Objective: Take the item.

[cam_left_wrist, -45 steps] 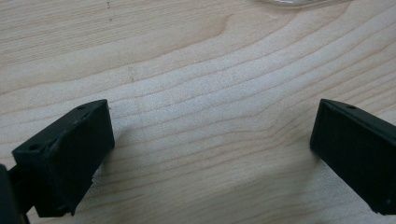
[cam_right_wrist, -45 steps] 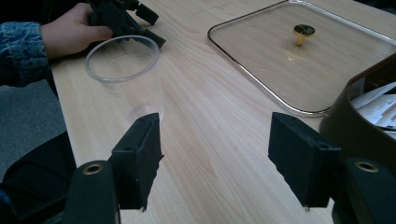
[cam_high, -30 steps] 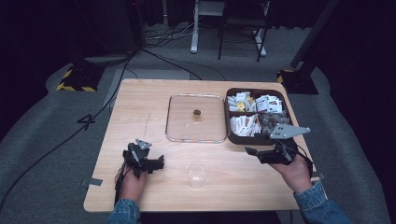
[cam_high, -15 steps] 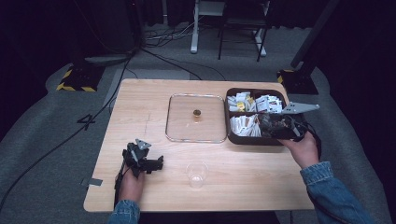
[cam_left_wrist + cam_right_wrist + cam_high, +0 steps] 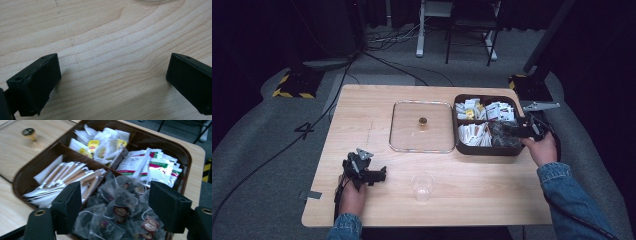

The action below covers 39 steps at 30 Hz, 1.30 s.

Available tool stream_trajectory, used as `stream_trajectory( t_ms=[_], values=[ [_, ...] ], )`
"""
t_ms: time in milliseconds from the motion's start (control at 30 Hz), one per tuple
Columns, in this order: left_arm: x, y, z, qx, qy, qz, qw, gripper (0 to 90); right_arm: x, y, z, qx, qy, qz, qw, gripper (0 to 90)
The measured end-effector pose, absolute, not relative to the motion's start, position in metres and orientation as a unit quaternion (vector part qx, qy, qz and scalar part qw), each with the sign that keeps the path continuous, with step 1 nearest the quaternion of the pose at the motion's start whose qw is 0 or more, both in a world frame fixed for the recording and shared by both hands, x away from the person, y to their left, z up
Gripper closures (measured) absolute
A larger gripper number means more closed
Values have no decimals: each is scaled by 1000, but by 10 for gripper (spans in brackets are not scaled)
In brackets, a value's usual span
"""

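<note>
Right gripper (image 5: 518,131) over near-right compartment of brown divided tray (image 5: 484,150), above heap of dark mesh tea bags (image 5: 120,207); jaws spread, just been opening, nothing pinched, bags lying below between them. Tray at right side of wooden table (image 5: 362,105). Other compartments: white sachets with yellow labels (image 5: 100,145), paper stick packets (image 5: 67,175), white-and-green packets (image 5: 155,165). Clear lid with small knob (image 5: 422,125) flat just left of tray. Clear plastic cup (image 5: 422,186) upright near front edge. Left gripper (image 5: 379,176) resting low on table at front left, jaws spread wide, bare wood between them.
</note>
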State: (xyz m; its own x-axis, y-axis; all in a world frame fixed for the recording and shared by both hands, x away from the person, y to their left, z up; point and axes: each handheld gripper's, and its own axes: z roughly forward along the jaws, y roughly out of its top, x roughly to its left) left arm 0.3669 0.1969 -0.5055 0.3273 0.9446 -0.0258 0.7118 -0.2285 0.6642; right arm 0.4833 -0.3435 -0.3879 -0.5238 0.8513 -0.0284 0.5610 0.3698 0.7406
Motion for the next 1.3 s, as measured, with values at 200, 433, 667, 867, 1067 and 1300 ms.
stream_trajectory(
  t_ms=[200, 433, 667, 867, 1067, 1300],
  values=[
    [367, 197, -505, 759, 546, 196, 296, 0, 498, -351, -401, 458, 800, 335, 194, 328],
    [367, 197, -505, 759, 546, 196, 296, 0, 510, -351, -417, 471, 800, 326, 178, 392],
    [367, 196, -505, 758, 547, 195, 296, 0, 515, -349, -428, 480, 803, 311, 169, 467],
    [367, 197, -505, 759, 547, 196, 295, 0, 516, -352, -432, 489, 798, 312, 162, 624],
    [367, 197, -505, 758, 547, 195, 295, 0, 516, -355, -431, 488, 796, 321, 158, 721],
    [367, 196, -505, 758, 547, 195, 296, 0, 512, -357, -425, 486, 789, 340, 161, 758]
  ],
)
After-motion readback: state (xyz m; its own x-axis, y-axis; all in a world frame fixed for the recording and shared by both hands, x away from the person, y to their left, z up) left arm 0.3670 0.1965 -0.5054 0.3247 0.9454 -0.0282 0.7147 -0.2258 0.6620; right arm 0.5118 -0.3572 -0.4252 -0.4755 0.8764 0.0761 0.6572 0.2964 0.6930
